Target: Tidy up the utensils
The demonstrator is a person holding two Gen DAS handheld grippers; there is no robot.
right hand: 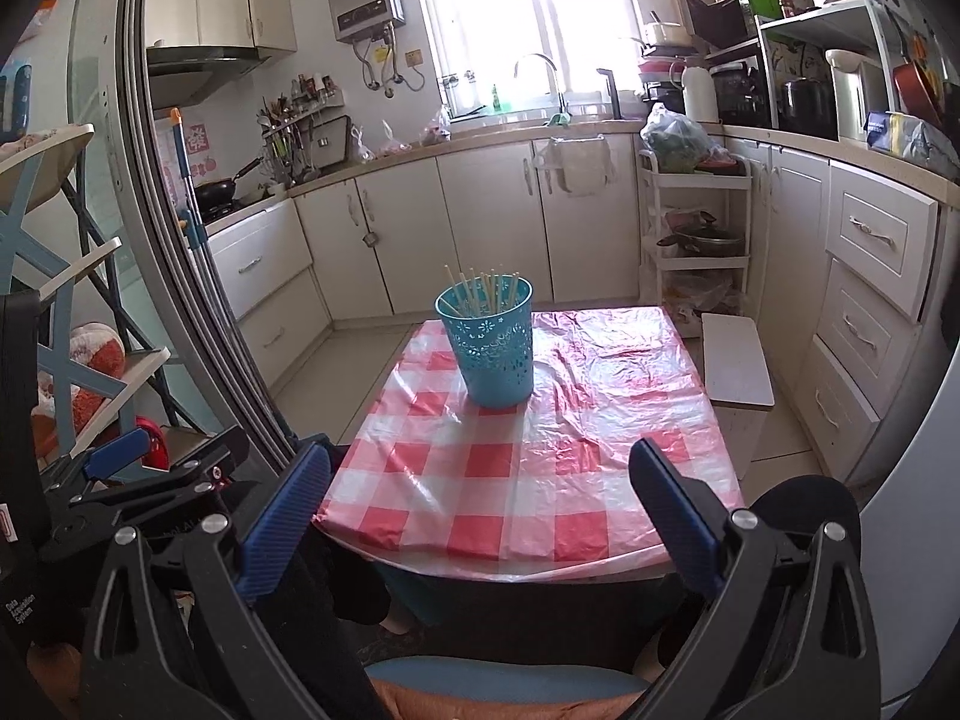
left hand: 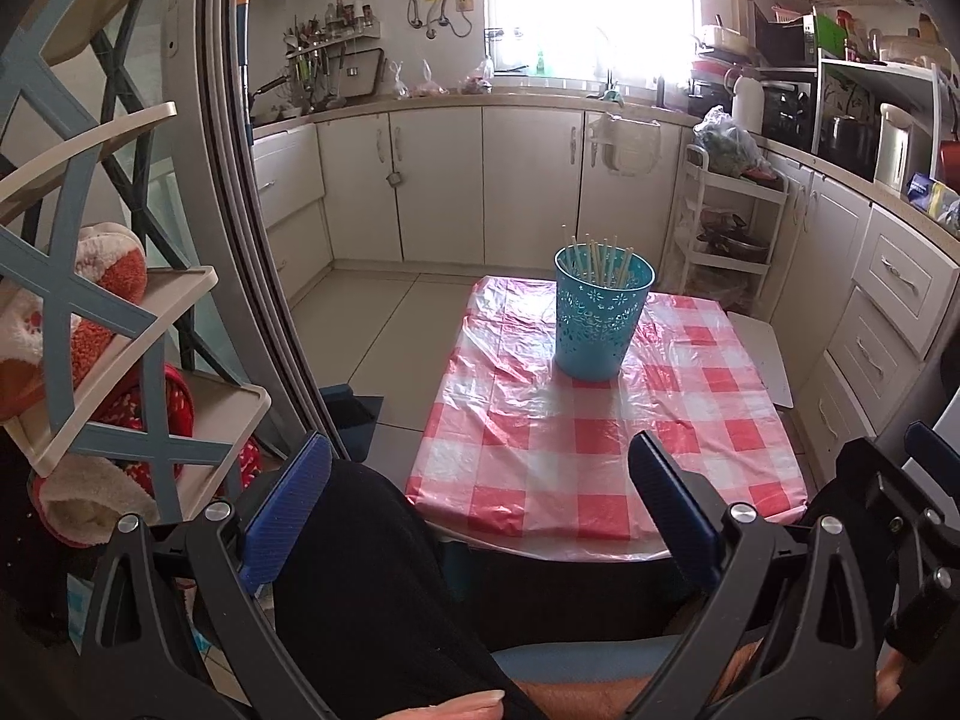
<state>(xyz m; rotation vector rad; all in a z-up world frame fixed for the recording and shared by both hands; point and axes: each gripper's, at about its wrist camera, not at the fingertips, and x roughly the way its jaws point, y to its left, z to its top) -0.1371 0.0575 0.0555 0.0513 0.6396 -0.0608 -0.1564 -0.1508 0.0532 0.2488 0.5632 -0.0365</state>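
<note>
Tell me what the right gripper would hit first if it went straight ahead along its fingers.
Probably the near edge of the checked tablecloth: the right gripper, jaws open, points over it toward the blue holder with chopsticks. Height above the table is unclear.

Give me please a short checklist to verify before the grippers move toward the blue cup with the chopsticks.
1. Left gripper open and holding nothing: ok.
2. Right gripper open and holding nothing: ok.
3. Blue cup standing upright on the table: ok.
4. Chopsticks all inside the cup, none lying on the tablecloth: ok.
5. Path across the table between grippers and cup free of other things: ok.
6. Whether the chopsticks are sorted or matched in pairs: cannot tell, they are too small.
</note>
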